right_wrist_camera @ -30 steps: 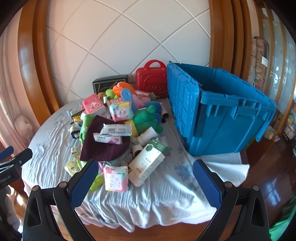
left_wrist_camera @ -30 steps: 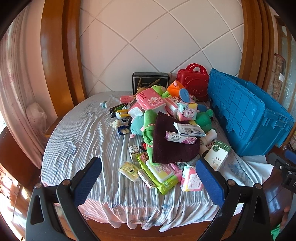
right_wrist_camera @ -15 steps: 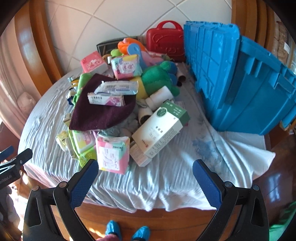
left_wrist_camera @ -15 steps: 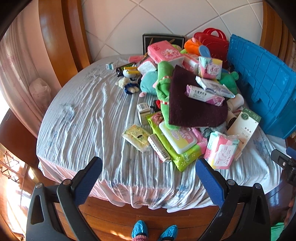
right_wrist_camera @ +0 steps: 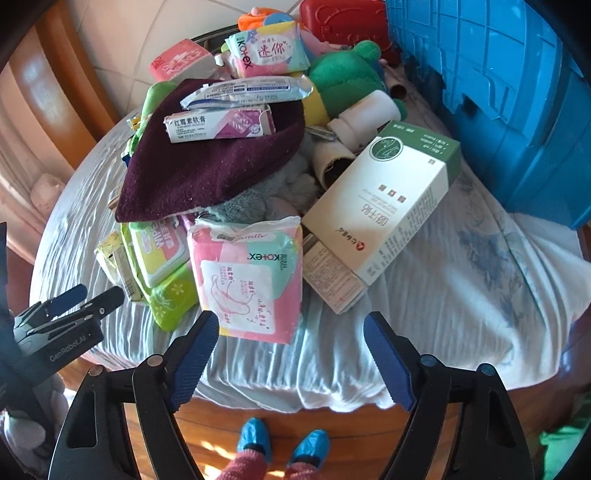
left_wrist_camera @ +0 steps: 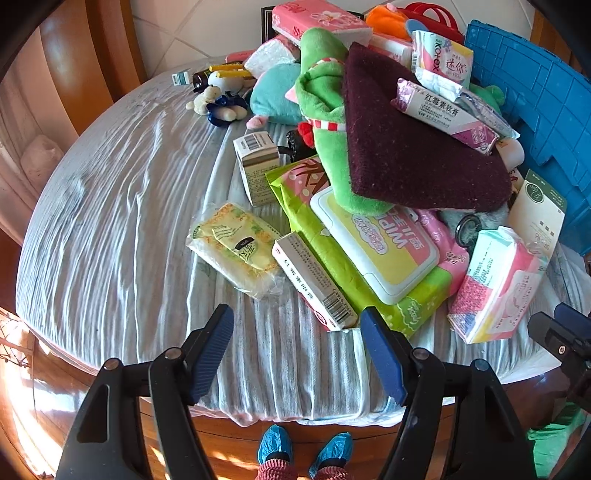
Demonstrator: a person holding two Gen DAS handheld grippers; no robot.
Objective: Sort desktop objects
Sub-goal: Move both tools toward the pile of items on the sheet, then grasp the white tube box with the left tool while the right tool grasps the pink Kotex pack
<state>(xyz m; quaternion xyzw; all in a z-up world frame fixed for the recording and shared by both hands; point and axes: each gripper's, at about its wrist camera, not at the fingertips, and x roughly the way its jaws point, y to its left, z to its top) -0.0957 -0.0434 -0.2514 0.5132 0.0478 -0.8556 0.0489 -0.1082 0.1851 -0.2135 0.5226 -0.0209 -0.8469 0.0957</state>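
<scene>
A heap of packets, boxes and plush toys covers the round table's grey striped cloth (left_wrist_camera: 110,192). My left gripper (left_wrist_camera: 297,325) hangs above the near edge, its jaws closing with nothing between them; a slim white barcode box (left_wrist_camera: 314,280) and a yellow tissue pack (left_wrist_camera: 236,247) lie just beyond its fingertips. My right gripper (right_wrist_camera: 290,328) is also closing on nothing, right in front of a pink Kotex pack (right_wrist_camera: 247,280). A white-and-green box (right_wrist_camera: 388,206) leans beside that pack. A maroon cloth (right_wrist_camera: 210,162) drapes over the pile.
A blue plastic crate (right_wrist_camera: 517,103) stands at the table's right. A red case (right_wrist_camera: 343,18) sits at the back. Green wipes pack (left_wrist_camera: 369,254) lies under the heap. A person's blue shoe covers (right_wrist_camera: 284,443) show on the wooden floor below the table edge.
Both grippers have dropped and tilted down toward the near side of the pile. Their jaws have narrowed from fully wide. The objects on the table have not moved.
</scene>
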